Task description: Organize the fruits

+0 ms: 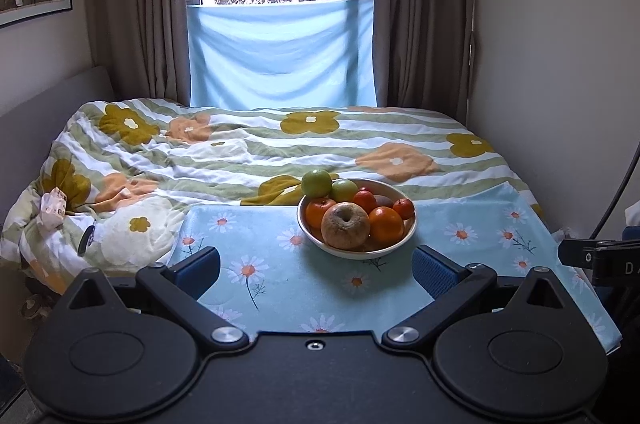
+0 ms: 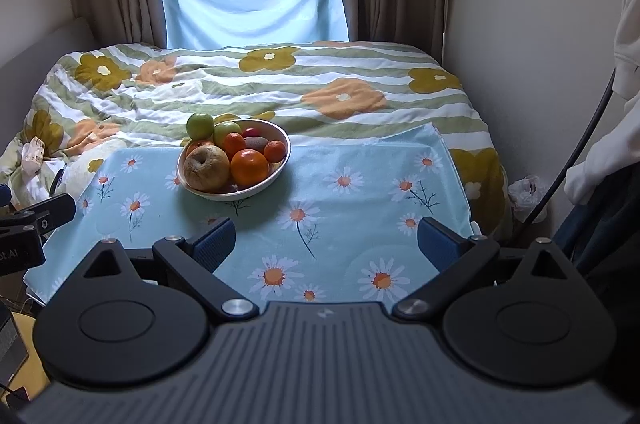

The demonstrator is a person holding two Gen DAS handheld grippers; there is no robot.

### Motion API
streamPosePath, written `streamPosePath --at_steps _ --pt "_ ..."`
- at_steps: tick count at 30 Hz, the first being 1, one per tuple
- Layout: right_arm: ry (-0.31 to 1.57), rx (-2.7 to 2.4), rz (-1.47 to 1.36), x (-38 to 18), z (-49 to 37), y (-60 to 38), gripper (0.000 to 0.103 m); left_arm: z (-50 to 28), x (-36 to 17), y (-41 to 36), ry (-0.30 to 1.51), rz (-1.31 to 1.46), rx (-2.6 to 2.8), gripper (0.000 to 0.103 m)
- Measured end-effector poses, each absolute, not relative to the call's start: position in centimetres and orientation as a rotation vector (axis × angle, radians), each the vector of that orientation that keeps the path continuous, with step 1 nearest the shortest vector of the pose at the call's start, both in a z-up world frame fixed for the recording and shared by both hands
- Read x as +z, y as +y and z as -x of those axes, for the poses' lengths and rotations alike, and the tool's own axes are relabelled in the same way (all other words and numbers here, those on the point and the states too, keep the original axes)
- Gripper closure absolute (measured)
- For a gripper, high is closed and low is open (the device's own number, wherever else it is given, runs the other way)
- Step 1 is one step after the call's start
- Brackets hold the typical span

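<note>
The white bowl of fruit sits on the daisy cloth, well ahead of both tools. Left gripper and right gripper stand wide open, holding nothing. The green apple perches on the rim: round, smooth, likely slippery; grip across its widest part.

A bed is wearing a flower-patterned quilt. A daisy-print cloth is lying over its near end, and a white fruit bowl is sitting on that cloth.
</note>
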State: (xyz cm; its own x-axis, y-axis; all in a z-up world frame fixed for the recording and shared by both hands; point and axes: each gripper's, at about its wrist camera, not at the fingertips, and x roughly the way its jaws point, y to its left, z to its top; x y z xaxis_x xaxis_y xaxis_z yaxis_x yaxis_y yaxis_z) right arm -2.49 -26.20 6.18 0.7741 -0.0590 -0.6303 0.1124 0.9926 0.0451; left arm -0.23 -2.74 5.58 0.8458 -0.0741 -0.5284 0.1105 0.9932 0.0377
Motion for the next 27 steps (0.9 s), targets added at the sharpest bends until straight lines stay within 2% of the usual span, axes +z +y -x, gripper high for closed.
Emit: streamPosePath --at_steps 27 --pt "0.681 -0.087 -0.080 6.09 2.28 -26.15 0.000 0.00 5.47 -2.72 0.553 -0.086 -0.093 0.000"
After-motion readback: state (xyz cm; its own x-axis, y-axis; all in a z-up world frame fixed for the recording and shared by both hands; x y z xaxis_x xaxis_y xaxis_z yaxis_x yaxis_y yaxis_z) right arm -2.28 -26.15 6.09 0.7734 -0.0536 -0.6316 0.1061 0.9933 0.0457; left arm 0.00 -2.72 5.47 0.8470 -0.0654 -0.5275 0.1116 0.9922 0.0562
